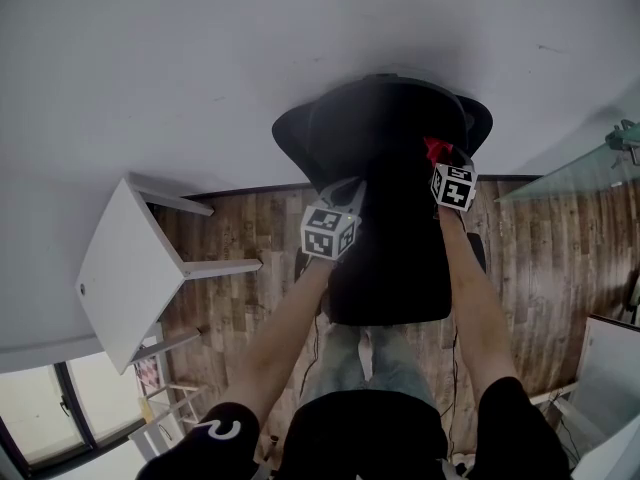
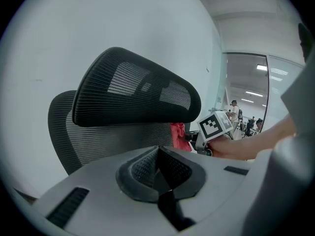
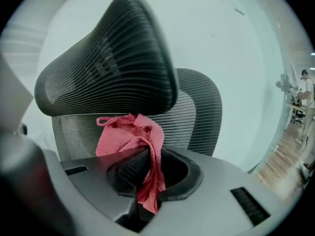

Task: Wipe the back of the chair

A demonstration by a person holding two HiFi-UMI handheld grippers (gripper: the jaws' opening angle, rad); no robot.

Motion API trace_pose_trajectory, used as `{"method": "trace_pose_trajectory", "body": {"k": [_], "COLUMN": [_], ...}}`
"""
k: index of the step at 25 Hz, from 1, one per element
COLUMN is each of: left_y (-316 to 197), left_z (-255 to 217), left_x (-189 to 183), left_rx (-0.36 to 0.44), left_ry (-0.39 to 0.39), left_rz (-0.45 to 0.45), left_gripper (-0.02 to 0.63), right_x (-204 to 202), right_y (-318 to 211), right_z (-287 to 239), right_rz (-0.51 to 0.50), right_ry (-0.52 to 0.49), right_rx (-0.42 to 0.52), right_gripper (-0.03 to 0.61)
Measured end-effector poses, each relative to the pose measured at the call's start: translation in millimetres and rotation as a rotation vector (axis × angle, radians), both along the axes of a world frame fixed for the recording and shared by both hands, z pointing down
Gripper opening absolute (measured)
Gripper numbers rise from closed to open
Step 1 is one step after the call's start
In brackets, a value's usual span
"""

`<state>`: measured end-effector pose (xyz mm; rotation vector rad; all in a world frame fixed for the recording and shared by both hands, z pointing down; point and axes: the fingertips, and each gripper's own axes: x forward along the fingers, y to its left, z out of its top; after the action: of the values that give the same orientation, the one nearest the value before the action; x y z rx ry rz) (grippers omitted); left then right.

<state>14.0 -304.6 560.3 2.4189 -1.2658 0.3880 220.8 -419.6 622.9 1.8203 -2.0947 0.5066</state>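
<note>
1. A plain white wall (image 1: 200, 58) fills the upper part of the head view. A brown wood-plank floor (image 1: 240, 288) runs along its foot.
2. A black mesh office chair (image 1: 390, 258) stands on the floor, near the wall edge. The person reaches over it from the side away from the wall.
3. A white square table (image 1: 120, 268) stands on the floor, well apart from the chair's left.
4. The chair's curved mesh backrest (image 3: 197, 114), the surface to be wiped, rises beneath a separate padded mesh headrest (image 3: 113, 58).
5. The left gripper (image 2: 158, 168) has its jaws together on nothing. It hangs near the backrest's middle, apparently spare or ready to steady the chair.
6. The right gripper (image 3: 145, 173) has its jaws clamped on a crumpled red cloth (image 3: 130, 134). It is close to the backrest's upper right edge, just under the headrest.
7. The cloth bunches ahead of the jaws, probably so fabric rather than plastic meets the mesh. Whether it touches is unclear.
</note>
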Motion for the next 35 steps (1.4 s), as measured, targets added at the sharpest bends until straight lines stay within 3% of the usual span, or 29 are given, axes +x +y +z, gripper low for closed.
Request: {"method": "trace_pose_trajectory", "body": {"k": [11, 20, 27, 35], "left_y": [1.5, -2.7, 8.2, 41.9], "left_z": [-4.8, -5.0, 15.7, 25.9], "left_x": [27.6, 21.8, -19.7, -112.5], "left_rx": [0.013, 0.056, 0.041, 0.060], "left_ry": [-0.003, 0.033, 0.054, 0.009], "left_rz": [0.027, -0.031, -0.071, -0.106], "left_gripper": [0.025, 0.025, 0.025, 0.025], "right_x": [69.0, 96.0, 30.0, -130.5], "right_y": [7.4, 23.9, 52.9, 68.0], "right_z": [11.8, 17.1, 25.3, 17.5], "right_rz": [0.083, 0.115, 0.034, -0.191], "right_ry": [0.021, 0.024, -0.020, -0.051], "right_rx": [-0.031, -0.026, -0.006, 0.009], "right_gripper": [0.066, 0.064, 0.064, 0.064]}}
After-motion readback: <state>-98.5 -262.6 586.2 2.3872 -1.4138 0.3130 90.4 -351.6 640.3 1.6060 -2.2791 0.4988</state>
